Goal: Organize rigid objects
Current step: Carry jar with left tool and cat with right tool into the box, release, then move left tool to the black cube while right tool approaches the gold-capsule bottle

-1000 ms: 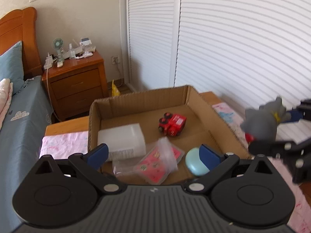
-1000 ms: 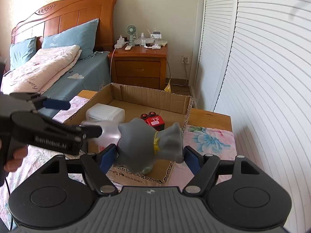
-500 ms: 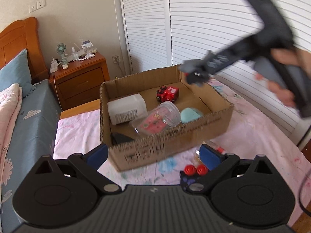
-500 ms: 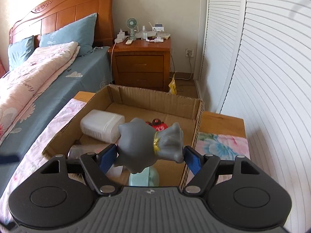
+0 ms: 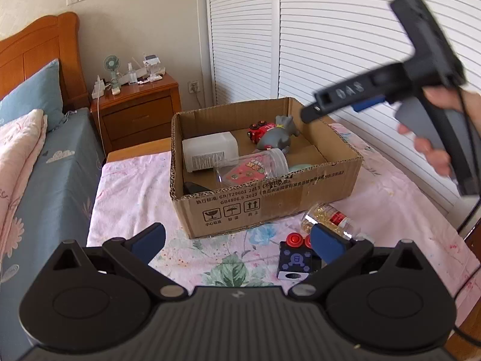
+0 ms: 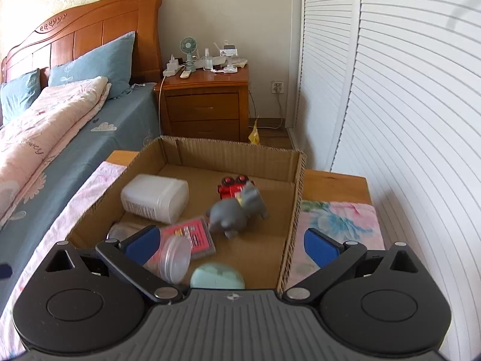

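A cardboard box stands on the table. In it lie a grey toy animal, a red toy truck, a white container, a clear jar and a pale blue round thing. My right gripper is open and empty above the box's near right part; it also shows in the left wrist view. My left gripper is open and empty in front of the box, near a black block with red buttons and a capsule bottle.
The table carries a pink floral cloth. A bed runs along the left. A wooden nightstand with a small fan stands behind the box. White slatted doors close off the right.
My right gripper has opened and let go of the grey toy animal, which now lies in the box. My left gripper has pulled back from the box.
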### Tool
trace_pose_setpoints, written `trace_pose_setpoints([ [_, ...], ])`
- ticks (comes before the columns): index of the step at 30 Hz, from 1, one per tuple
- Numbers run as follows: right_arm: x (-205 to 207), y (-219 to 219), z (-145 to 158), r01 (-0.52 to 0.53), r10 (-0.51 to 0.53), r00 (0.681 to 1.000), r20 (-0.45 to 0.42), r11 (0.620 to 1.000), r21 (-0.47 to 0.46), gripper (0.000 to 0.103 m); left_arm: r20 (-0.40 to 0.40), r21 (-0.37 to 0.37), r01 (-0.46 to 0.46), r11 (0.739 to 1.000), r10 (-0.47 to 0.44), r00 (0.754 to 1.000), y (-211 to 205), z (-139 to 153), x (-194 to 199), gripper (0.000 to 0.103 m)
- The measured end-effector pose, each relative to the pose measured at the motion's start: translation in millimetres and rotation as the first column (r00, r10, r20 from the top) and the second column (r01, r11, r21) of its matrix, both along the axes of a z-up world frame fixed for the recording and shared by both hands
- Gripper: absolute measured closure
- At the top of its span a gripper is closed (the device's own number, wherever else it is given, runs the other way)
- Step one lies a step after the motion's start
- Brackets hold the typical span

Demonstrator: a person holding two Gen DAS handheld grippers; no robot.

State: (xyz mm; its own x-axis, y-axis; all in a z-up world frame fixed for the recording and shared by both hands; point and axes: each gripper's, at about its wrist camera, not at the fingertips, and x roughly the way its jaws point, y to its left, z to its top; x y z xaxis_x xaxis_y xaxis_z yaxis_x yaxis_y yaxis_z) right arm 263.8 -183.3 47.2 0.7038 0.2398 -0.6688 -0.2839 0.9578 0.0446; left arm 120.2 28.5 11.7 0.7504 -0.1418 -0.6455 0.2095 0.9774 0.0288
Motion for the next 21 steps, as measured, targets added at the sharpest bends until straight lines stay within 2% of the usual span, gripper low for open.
trace_pose_setpoints([
  [6, -33.2, -7.6, -11.4, 0.023, -0.023, 1.0, -0.004, 1.0, 0.011, 0.0, -0.006, -0.003, -0.02, 1.0, 0.02, 1.0, 0.9, -4.1, -2.3, 0.001],
  [11, -59.6, -11.8, -31.6, 0.003, -0.002, 1.0, -0.026, 1.0, 0.031, 0.0, -0.019, -0.02, -0.042, 0.999, 0.041, 0.999, 5.6, -12.0, -2.6, 0.001],
  [14, -74.0, -10.2, -48.9, -0.005, 0.006, 0.999, -0.054, 1.0, 0.019, 0.0, -0.041, -0.041, -0.044, 0.998, 0.042, 0.998, 7.6, -19.4, -0.7, 0.001],
  [21, -98.7, 2.0, -85.8, -0.038, 0.031, 0.99, -0.134, 0.998, -0.045, 0.0, -0.089, -0.039, -0.023, 0.999, 0.02, 0.996, 5.2, -35.2, 4.7, 0.001],
])
